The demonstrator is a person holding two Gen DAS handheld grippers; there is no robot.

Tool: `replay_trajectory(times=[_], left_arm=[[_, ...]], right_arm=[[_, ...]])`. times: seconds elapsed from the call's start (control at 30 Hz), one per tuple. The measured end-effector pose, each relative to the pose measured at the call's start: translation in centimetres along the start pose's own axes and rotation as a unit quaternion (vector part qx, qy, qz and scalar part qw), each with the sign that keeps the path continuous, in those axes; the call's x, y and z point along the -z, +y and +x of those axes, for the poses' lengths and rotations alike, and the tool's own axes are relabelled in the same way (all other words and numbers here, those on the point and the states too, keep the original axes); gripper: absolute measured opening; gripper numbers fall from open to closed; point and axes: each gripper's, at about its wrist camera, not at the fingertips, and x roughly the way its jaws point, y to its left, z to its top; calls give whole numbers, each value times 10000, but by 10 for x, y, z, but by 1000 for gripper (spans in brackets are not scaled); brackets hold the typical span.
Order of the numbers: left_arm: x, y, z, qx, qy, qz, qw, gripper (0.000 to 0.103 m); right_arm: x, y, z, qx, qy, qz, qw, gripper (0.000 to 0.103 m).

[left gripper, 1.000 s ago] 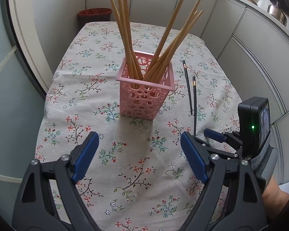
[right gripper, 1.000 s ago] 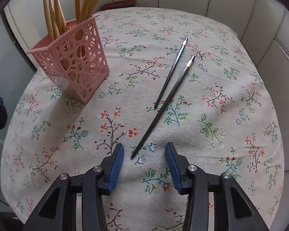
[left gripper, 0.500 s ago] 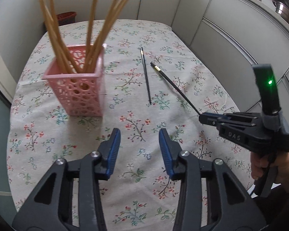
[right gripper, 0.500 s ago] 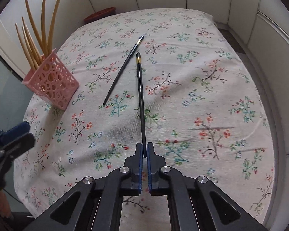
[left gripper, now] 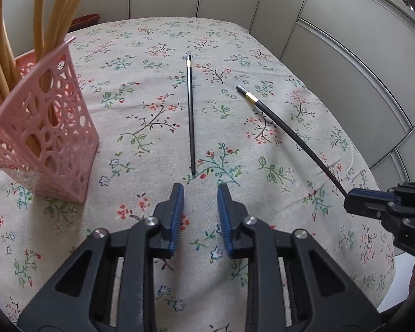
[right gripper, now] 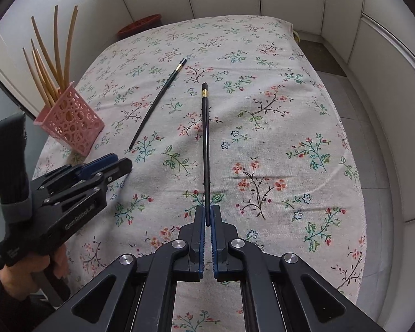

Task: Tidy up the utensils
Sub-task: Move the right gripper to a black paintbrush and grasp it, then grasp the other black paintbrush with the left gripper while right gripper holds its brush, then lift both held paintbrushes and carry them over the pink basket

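Right gripper (right gripper: 207, 215) pinches the thin end of one black chopstick (right gripper: 206, 144), lifting it off the floral tablecloth (right gripper: 290, 110). Left gripper (left gripper: 200, 193), jaws closing on nothing, points at the second chopstick (left gripper: 191, 116) lying mid-table; the pink basket (left gripper: 41, 138) stands near the left edge.

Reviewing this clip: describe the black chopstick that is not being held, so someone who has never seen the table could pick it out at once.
Start at the pink lattice basket of tan chopsticks on the floral tablecloth. Beside it, nearer the table's middle, lies a thin black chopstick. Unlike its twin, pinched at its tip by the right gripper, it lies flat, untouched, just ahead of the closing, empty left gripper.
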Motion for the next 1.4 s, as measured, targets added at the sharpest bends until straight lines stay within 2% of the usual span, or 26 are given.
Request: replay_trajectory(times=[0.23,0.3,0.4,0.6,0.83,1.0,1.2,1.27,1.33,1.4], left_arm=[[-6,-6,9,-153,-136,109,9997,22],[-7,-6,11,-237,-120,139,9996,11],[-11,-4,14,-253,-57,35,9997,4],[-6,-4,6,-328,51,35,9994,3],[-3,-14,-50,-255,-505,377,9977,3],[0,-17,-101,-170,-1054,581,9926,3],[1,-12,-147,-6,-1494,596,9870,3],[2,-12,-154,29,-1570,611,9857,3],[4,-10,-160,49,-1599,622,9852,3],[6,-9,-163,54,-1596,633,9851,3]], right_arm=[[2,-6,-1,-95,51,77,9999,4],[2,-6,-1,-93,47,75,9999,4],[2,-7,-2,-83,39,86,9999,4],[1,-6,-13,-27,-108,129,9999,4],[-2,-3,-50,73,-598,114,9981,4],[-3,4,-79,173,-1005,-4,9948,4],[-4,14,-115,198,-1518,-79,9882,4],[-3,14,-118,91,-1518,-61,9884,4],[-1,13,-110,-77,-1310,-100,9913,5],[1,10,-93,-47,-1043,-92,9945,8]])
